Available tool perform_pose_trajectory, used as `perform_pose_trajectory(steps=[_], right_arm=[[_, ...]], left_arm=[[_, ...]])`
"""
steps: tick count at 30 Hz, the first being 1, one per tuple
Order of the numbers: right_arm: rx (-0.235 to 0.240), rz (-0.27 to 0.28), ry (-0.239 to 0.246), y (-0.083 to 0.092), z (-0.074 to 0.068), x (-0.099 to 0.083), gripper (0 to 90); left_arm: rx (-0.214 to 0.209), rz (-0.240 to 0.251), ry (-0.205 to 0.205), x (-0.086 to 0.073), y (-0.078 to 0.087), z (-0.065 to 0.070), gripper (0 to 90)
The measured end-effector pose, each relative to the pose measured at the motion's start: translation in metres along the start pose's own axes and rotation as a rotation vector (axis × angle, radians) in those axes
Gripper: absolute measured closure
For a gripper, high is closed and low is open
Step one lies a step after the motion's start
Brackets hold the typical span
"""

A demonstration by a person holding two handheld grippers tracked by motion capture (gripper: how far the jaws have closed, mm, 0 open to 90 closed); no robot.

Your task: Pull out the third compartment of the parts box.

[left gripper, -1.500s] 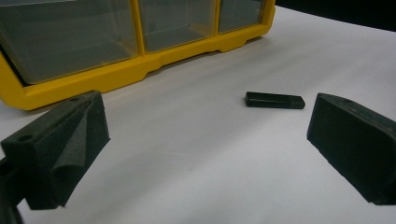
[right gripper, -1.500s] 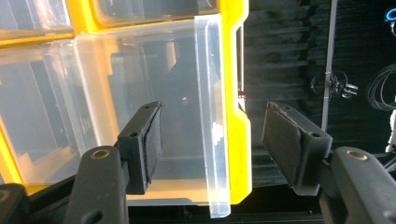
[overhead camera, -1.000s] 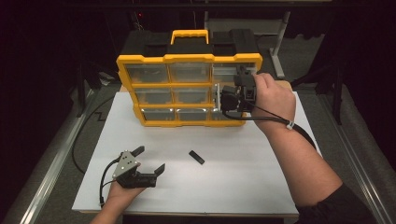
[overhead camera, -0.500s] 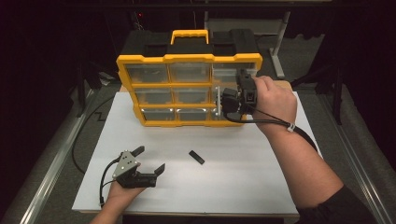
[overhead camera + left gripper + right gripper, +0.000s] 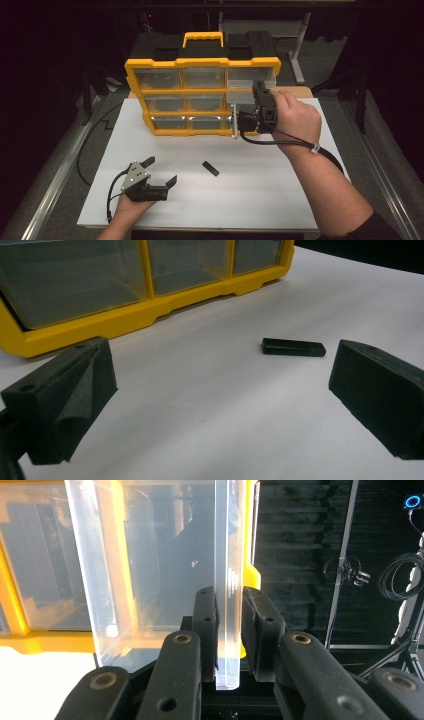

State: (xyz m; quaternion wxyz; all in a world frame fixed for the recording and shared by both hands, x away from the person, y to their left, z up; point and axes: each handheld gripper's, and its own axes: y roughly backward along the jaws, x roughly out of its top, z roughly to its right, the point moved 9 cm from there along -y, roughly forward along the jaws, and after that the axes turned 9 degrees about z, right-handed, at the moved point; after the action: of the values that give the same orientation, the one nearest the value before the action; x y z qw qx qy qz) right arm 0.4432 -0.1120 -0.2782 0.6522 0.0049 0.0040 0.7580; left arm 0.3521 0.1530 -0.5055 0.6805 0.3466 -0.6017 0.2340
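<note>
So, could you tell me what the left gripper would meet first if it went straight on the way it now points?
Probably the small black stick lying on the white table, slightly right of centre between the open left gripper; beyond it stands the yellow drawer cabinet.

White table top point(image 5: 280, 195) fills the centre of the high view, pale wood edge showing at 1 o'clock. Room dark all round, black walls or drapes, too dim to tell which. Grey floor point(image 5: 45, 165) at 9 o'clock with a metal rail point(image 5: 55, 180) running diagonally along the table's left side; a matching rail point(image 5: 385, 165) at 3 o'clock. Grey desk with a metal leg point(image 5: 299, 45) at 1 o'clock behind the table. In the right gripper view, black corrugated backdrop, a stand with coiled cables point(image 5: 400, 575) at 3 o'clock, small blue ring light point(image 5: 413, 502) at 2 o'clock.
</note>
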Motion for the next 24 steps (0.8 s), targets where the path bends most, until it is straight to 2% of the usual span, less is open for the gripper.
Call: perform_pose_trajectory(steps=[24], right_arm=[[-0.024, 0.036, 0.012, 0.031, -0.004, 0.007, 79.0]], left_arm=[[0.003, 0.0, 0.002, 0.0, 0.0, 0.0, 0.3]])
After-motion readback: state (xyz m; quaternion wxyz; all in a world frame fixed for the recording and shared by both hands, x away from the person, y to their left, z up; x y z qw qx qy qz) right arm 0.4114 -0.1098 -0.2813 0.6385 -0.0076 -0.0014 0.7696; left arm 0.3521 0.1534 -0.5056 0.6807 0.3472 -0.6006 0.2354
